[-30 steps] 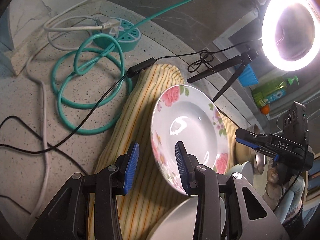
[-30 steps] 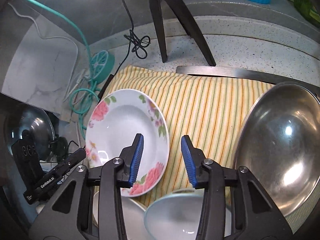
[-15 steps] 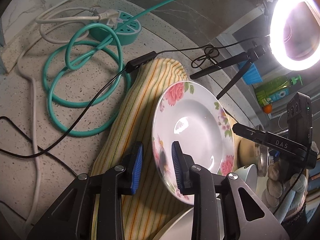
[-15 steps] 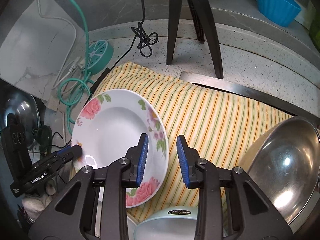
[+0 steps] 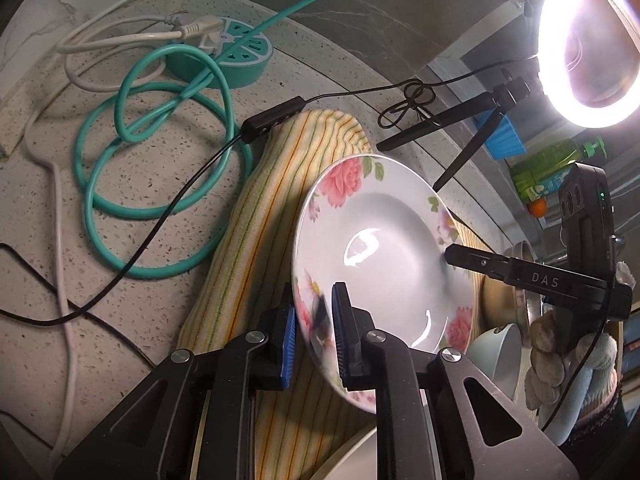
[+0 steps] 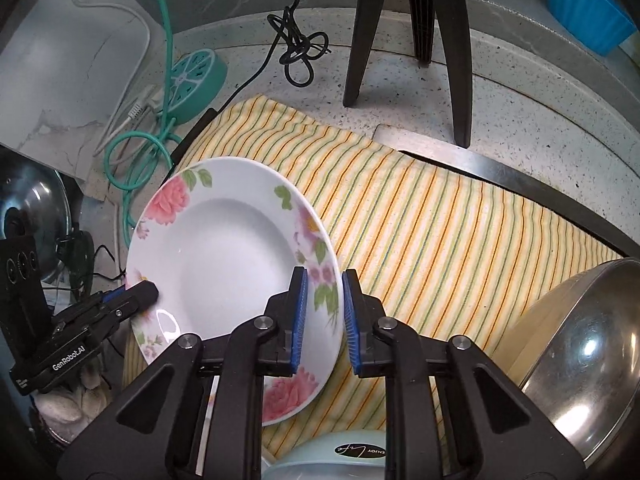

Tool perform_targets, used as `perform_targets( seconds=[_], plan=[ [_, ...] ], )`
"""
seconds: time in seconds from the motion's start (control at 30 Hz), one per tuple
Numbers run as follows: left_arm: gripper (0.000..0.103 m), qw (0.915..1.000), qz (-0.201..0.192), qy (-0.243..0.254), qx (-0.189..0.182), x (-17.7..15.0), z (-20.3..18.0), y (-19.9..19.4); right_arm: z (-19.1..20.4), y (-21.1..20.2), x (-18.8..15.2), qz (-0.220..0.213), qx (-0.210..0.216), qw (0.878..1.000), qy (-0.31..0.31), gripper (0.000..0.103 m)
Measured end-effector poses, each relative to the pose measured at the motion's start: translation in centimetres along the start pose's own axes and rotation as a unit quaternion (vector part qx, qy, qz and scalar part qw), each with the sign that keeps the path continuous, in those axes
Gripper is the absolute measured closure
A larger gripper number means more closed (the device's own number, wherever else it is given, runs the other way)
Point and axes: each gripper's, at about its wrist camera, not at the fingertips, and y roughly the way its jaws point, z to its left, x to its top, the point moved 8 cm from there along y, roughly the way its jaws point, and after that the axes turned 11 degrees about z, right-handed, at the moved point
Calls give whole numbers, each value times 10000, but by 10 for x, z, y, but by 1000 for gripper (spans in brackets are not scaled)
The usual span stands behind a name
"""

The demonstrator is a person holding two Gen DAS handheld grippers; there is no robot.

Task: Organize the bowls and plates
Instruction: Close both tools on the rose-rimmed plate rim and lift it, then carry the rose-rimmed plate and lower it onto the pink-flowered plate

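A white plate with pink flowers on its rim [image 5: 384,248] is held tilted above a yellow striped cloth [image 5: 256,240]. My left gripper [image 5: 314,332] is shut on the plate's near rim, one blue pad on each face. My right gripper [image 6: 325,312] is shut on the opposite rim of the same plate [image 6: 228,252]. Each gripper shows in the other's view: the right gripper [image 5: 450,254] and the left gripper [image 6: 150,292]. A pale green bowl [image 6: 340,456] lies below the plate, partly hidden.
A large steel bowl [image 6: 580,352] lies at the right on the cloth. A tripod [image 6: 404,40] with a ring light [image 5: 588,40] stands behind. Teal cable coils [image 5: 160,160], a round power strip [image 5: 224,56] and loose wires lie on the counter to the left.
Both grippers have closed from open onto the plate's opposite rims, and the plate now sits lifted and tilted off the cloth.
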Motion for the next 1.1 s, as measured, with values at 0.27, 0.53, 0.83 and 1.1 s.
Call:
perform_targets(
  seconds=[0.27, 0.53, 0.83, 1.1],
  plan=[
    [88, 9998, -142, -78, 82, 0, 7, -13, 7, -6, -7, -61, 289, 9995, 115, 85],
    [88, 9994, -354, -35, 42, -4, 6, -39, 20, -23, -17, -242, 516, 9983, 137, 86],
    [88, 9969, -786, -50, 43, -32, -17, -83, 38, -78, -50, -584, 849, 9946, -111, 86],
    [88, 9950, -994, -14, 63, -78, -53, -109, 31, -118, -111, -694, 1131, 9906, -340, 86]
  ],
)
